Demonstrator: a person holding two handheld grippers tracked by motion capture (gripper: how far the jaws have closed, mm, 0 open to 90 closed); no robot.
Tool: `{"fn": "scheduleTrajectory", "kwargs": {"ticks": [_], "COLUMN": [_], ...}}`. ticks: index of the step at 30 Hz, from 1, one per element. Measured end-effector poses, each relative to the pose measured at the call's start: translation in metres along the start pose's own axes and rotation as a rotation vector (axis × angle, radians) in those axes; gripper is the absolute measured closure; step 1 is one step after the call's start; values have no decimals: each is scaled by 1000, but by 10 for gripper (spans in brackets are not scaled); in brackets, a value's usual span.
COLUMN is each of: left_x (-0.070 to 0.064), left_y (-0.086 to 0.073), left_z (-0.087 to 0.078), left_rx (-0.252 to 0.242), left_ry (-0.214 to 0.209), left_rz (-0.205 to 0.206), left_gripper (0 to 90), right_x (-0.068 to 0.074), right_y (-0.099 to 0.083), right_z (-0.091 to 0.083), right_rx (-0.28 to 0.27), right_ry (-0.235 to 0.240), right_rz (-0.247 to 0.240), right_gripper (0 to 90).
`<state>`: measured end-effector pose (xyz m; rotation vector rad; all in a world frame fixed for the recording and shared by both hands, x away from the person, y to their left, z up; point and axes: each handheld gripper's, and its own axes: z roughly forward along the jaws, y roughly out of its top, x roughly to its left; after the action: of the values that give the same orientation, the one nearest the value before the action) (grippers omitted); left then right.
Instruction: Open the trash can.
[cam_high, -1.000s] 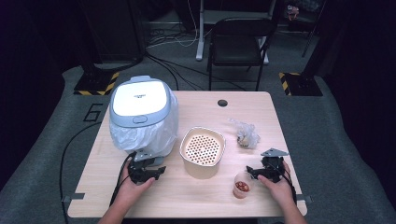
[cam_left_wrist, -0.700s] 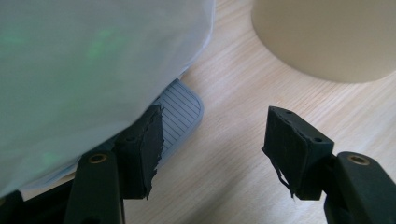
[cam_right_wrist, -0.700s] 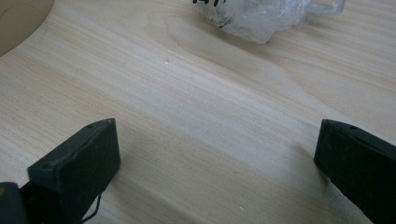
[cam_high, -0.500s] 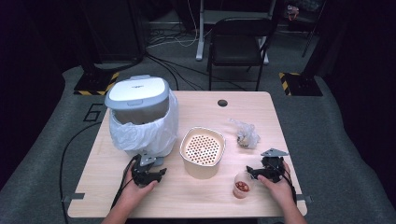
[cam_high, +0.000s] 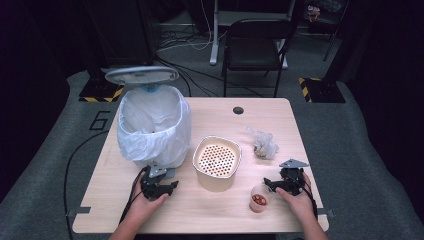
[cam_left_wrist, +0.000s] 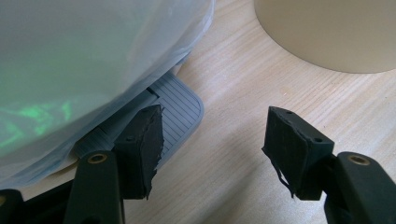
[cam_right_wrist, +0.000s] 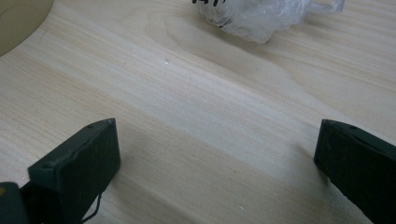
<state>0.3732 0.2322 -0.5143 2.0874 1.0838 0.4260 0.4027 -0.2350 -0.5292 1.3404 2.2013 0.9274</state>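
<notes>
Left gripper (cam_high: 159, 188): jaws spread, empty, one jaw bearing on grey foot pedal (cam_left_wrist: 180, 106) of pedal bin (cam_high: 152, 125). Bin stands at table's (cam_high: 210, 220) left rear; lid (cam_high: 141, 75) raised, white liner (cam_high: 155, 132) exposed. Right gripper (cam_high: 285, 182): jaws spread, empty, just beside small cup of reddish scraps (cam_high: 258, 199). Judgement: keep pedal pressed straight down, steady, clear of liner; right gripper should pinch cup rim squarely, carry level past perforated beige tub (cam_high: 216, 162). Crumpled plastic bag (cam_right_wrist: 261, 14) lies well apart.
</notes>
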Motion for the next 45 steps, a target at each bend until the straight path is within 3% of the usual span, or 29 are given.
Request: {"fn": "scheduleTrajectory", "kwargs": {"ticks": [2,3,5,7,10,14,16,19,20,21,27,40,45], "left_x": [0,1,1,0,1,0,0,2,0,1,1,0,0], "left_y": [0,0,0,0,1,1,1,1,1,1,1,1,1], "left_z": [1,-1,-1,0,-1,-1,-1,-2,0,-2,-2,0,0], "left_rx": [-8,14,17,2,22,21,22,32,10,28,30,18,17], "left_ry": [1,3,1,-2,-2,5,5,0,-3,2,3,6,5], "left_rz": [-2,20,22,1,12,14,16,27,-1,18,20,13,8], "left_gripper": [373,373,373,373,373,372,372,372,372,372,372,372,372], "right_x": [1,1,0,1,-1,-3,-5,-6,-9,-10,-14,-13,-11], "right_y": [0,0,0,1,4,7,8,17,26,29,51,97,107], "right_z": [0,0,0,0,-4,-6,-6,-10,-13,-14,-15,-6,1], "right_rx": [1,1,1,8,18,41,49,45,34,23,21,-3,9], "right_ry": [-1,-1,-1,0,-7,11,8,19,22,20,37,64,74], "right_rz": [5,5,0,11,6,28,10,23,10,3,15,-34,-41], "right_gripper": [0,0,1,12,137,139,138,136,136,136,133,93,66]}}
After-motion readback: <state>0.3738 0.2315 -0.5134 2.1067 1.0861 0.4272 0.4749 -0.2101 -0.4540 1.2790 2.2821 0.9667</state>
